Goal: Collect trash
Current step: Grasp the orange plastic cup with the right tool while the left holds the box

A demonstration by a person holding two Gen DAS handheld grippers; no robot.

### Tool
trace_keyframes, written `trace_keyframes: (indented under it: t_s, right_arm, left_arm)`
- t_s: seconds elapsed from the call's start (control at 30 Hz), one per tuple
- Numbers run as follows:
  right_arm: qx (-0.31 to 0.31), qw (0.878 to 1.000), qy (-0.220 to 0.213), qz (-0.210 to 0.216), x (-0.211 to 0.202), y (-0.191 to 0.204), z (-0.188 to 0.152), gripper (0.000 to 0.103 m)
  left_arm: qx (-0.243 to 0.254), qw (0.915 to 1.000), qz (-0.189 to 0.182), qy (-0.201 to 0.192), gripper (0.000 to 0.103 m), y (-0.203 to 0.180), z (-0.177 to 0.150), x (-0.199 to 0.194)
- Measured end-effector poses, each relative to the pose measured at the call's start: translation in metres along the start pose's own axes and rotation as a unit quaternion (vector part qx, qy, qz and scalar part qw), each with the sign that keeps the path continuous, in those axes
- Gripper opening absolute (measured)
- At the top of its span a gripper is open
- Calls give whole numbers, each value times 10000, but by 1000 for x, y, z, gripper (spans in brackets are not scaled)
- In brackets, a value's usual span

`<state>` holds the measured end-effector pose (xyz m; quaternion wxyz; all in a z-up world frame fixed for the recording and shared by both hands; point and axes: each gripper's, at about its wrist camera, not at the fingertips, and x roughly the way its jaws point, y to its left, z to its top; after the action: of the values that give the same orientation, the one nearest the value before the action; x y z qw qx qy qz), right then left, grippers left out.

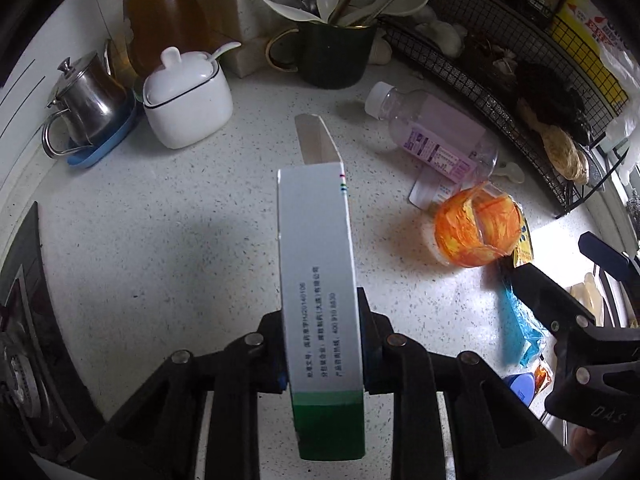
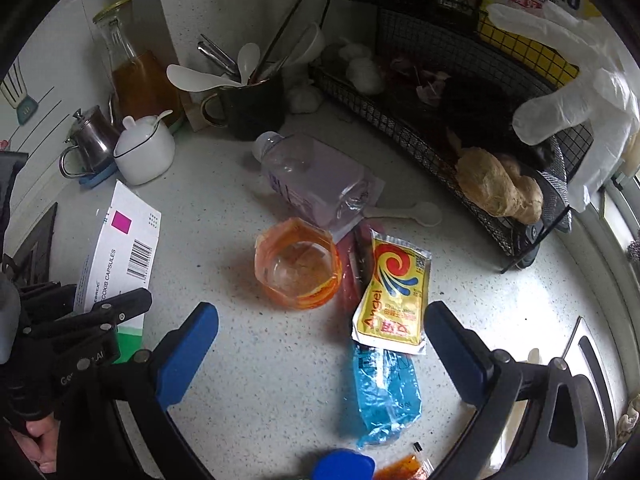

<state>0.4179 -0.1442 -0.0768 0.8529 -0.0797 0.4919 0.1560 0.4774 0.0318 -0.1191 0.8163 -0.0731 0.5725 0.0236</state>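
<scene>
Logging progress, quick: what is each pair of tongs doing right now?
Left tongs: shut on white-and-green cardboard medicine box.
Right tongs: open, holding nothing.

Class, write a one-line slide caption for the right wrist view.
Open right gripper hovers over yellow sachet, blue wrapper and orange cup on the speckled counter.
</scene>
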Motion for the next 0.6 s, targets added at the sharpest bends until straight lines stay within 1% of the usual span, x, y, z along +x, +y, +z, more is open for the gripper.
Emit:
trace_keyframes:
  t_s: [0.03,0.1,0.17,0.23,0.33,0.43,0.5,0.6]
  right_arm:
    - [-3,10000,21,9,6,2,4,103]
    - [-26,9999,96,37,19,5,12,103]
    - [-82,9998,174,71,32,7,17,102]
    - [-141,9995,274,62,46,8,22,97]
    - [-189,9988,457,62,65,10,28,93]
    - [-217,9978,622,103,79,12,32,81]
    - [-170,9969,751,157,89,12,33,66]
    - [-121,9967,783,157,94,12,33,65]
  left_arm:
    - [8,10000,42,-4,23,-4,1,4]
    - [41,9999,109,-34,23,0,7,11]
    - [36,10000,13,-25,23,6,10,17]
    - [21,10000,-11,39,23,9,13,26]
    - [0,9999,-60,150,23,12,16,37]
    - [-14,9997,-110,215,23,13,19,47]
    - [8,9995,-161,262,23,12,21,51]
    - [80,9995,-186,243,23,11,19,50]
